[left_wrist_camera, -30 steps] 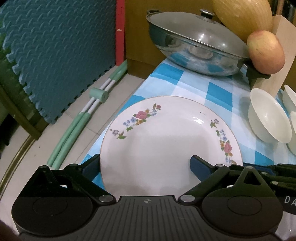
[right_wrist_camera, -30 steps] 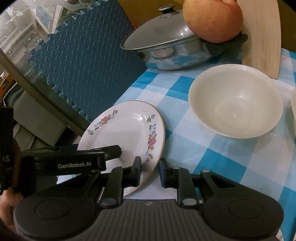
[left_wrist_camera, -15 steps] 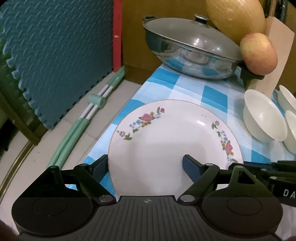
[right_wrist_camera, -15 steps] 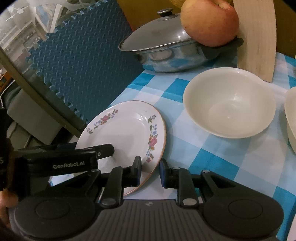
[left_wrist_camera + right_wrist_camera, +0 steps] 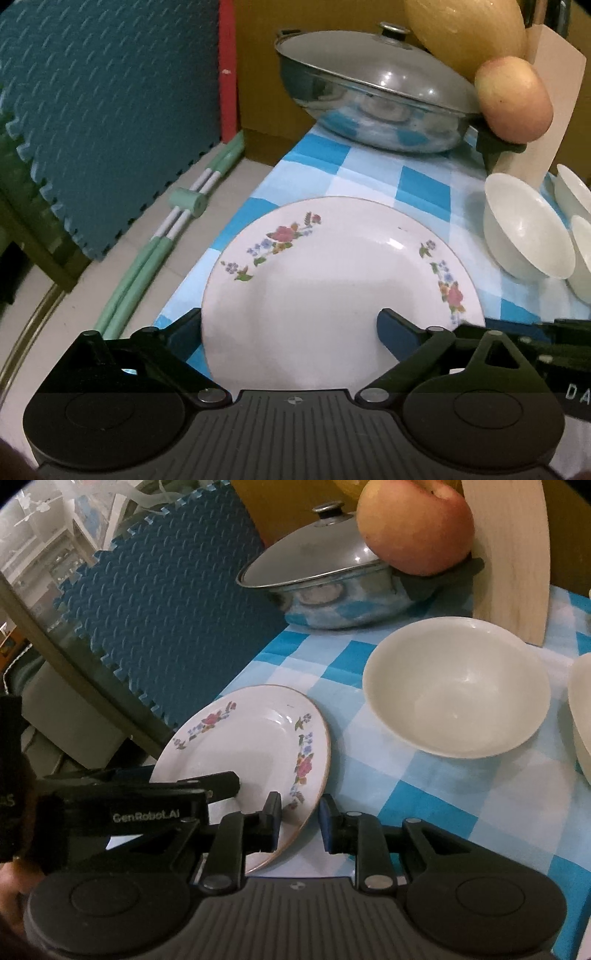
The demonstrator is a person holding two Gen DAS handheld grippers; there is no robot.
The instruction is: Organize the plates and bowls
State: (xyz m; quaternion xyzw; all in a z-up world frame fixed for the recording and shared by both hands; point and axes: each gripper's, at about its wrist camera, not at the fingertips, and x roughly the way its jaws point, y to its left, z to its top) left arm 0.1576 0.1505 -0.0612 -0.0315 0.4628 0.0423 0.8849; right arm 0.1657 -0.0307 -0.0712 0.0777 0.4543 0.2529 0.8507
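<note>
Left wrist view: left gripper [image 5: 290, 326] set wide, one blue-padded finger over the plate face on its right side, the other just outside or under the rim on its left — not clamped on anything. The round white ceramic plate with floral sprays and a thin gilt rim [image 5: 332, 280] lies directly ahead of and between these fingers, its near edge hidden under the gripper body, resting at the left edge of the blue-and-white checked tablecloth [image 5: 369, 173]. Ahead and to the right: plain white ceramic bowls [image 5: 528, 236], the nearest tilted on its side; further ahead a lidded steel wok [image 5: 373, 96] with a reddish apple [image 5: 513, 99] resting on its handle. Right wrist view: right gripper [image 5: 298, 821] narrow but not closed, its fingers straddling the plate's [image 5: 255, 746] near right rim, one pad above the face, one outside the edge; a gap shows on the outer side, so I cannot tell whether it touches. The plate looks raised at this rim, tilted rather than flat — the left gripper's finger [image 5: 218, 781] lies across its face from the left. A wide white bowl [image 5: 458, 690] sits upright ahead and right, well apart from the plate. Judgement: the rim runs crosswise through the right jaws, so this gripper is the better placed to pinch; the glazed surface may slip under a light grip.
</note>
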